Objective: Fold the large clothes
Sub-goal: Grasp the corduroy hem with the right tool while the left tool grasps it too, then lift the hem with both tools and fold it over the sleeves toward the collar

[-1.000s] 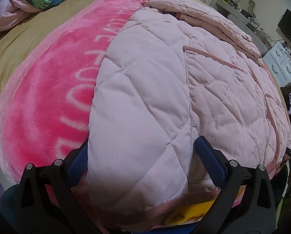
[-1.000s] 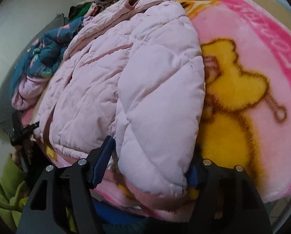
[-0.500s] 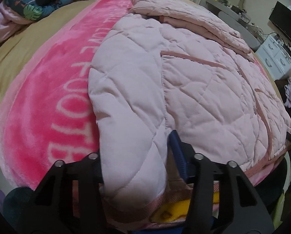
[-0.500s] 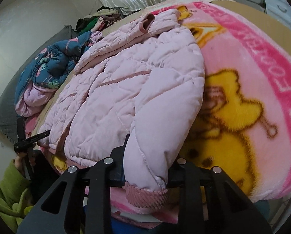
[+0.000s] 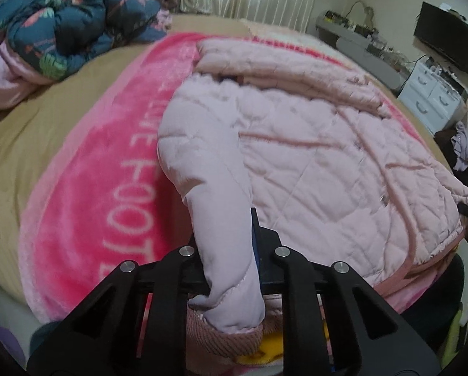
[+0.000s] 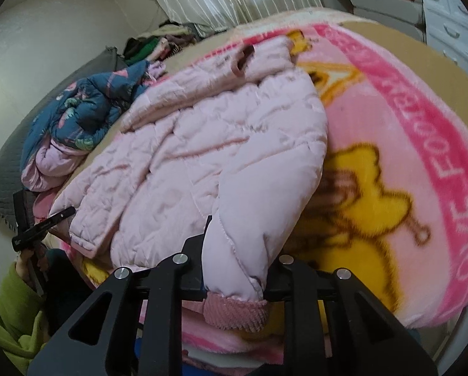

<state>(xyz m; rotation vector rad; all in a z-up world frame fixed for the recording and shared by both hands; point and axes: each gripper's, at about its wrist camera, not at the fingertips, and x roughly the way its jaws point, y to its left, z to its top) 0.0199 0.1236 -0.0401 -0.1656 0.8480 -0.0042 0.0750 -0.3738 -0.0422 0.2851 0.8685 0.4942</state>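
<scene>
Sleeves of a pink quilted jacket (image 5: 312, 163) sit pinched near the cuffs, the left tool (image 5: 231, 269) clamped on one and the right tool (image 6: 234, 269) on the other. Jacket lies spread on a bed's pink blanket (image 5: 86, 194), apparently so both sleeves can be folded inward.

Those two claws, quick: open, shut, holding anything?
Left gripper: shut on the left sleeve of the pink jacket.
Right gripper: shut on the right sleeve.
</scene>
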